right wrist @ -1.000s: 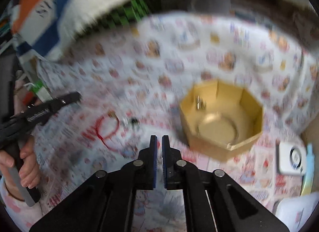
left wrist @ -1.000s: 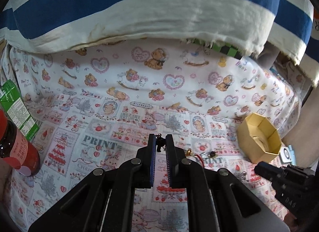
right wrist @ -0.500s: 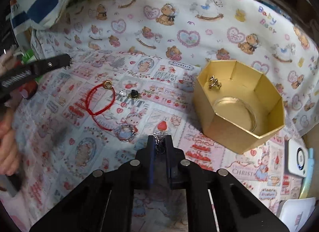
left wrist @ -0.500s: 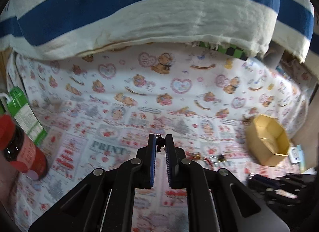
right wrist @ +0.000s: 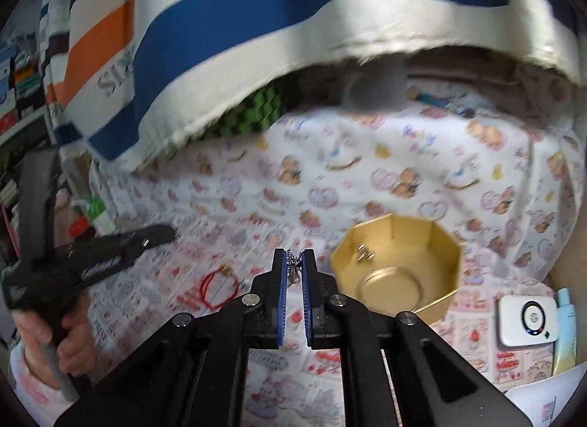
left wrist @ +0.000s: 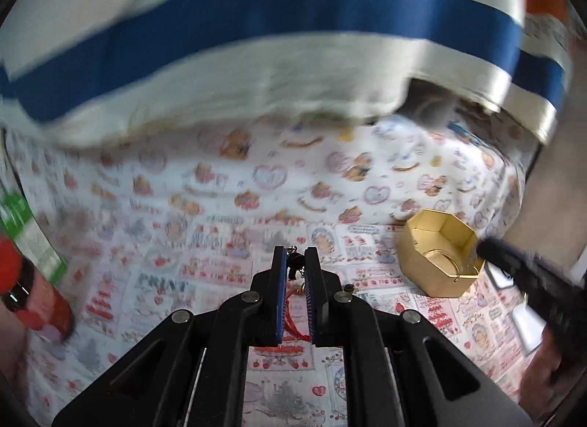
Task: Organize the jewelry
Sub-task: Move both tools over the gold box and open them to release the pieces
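A gold octagonal box point(right wrist: 396, 269) stands open on the printed cloth; it also shows in the left wrist view point(left wrist: 438, 254). A small metal piece point(right wrist: 365, 252) lies inside it. My right gripper point(right wrist: 292, 261) is shut on a small silver jewelry piece point(right wrist: 292, 266), held above the cloth just left of the box. My left gripper point(left wrist: 293, 261) is shut on a small dark jewelry piece point(left wrist: 293, 264), lifted over the cloth. A red cord bracelet point(right wrist: 218, 285) lies on the cloth; part of it shows between my left fingers point(left wrist: 293, 313).
A striped blue and white cushion point(right wrist: 293, 23) overhangs the back. A red-capped bottle point(left wrist: 33, 298) and green carton point(left wrist: 25, 236) stand at left. A white device point(right wrist: 526, 320) and a tube point(right wrist: 565, 328) lie right of the box.
My right gripper picked the silver piece off the cloth and rose with it toward the box. My left gripper swung right, holding its dark piece.
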`<state>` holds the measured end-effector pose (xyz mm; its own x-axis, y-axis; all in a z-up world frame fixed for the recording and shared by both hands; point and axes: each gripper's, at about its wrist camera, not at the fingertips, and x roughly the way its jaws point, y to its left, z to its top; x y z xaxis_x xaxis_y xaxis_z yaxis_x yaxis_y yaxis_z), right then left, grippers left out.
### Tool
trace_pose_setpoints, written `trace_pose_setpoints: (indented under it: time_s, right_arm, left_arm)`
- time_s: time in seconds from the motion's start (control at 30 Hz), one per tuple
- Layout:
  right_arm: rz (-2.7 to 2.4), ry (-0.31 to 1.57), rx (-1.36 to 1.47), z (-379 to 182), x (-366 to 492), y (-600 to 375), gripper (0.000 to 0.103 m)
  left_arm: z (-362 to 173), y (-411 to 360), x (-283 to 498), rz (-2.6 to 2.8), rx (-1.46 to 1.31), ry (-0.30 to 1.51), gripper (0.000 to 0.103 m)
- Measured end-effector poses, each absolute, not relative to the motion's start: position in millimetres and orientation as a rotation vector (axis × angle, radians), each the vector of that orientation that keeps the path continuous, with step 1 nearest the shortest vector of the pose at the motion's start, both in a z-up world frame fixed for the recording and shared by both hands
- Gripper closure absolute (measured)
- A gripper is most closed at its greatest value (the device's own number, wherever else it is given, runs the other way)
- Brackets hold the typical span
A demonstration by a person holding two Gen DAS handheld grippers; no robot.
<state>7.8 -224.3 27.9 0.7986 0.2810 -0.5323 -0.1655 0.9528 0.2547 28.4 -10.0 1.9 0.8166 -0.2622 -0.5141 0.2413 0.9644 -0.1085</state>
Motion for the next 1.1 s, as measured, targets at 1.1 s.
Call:
trace_pose_setpoints:
  time_s: [1.1]
  right_arm:
    - [0.092,0.723,0.423,-10,48,-323,0.094]
  left_arm:
    - [0,-161,87,-0.564,-0.018,0.689,0.079]
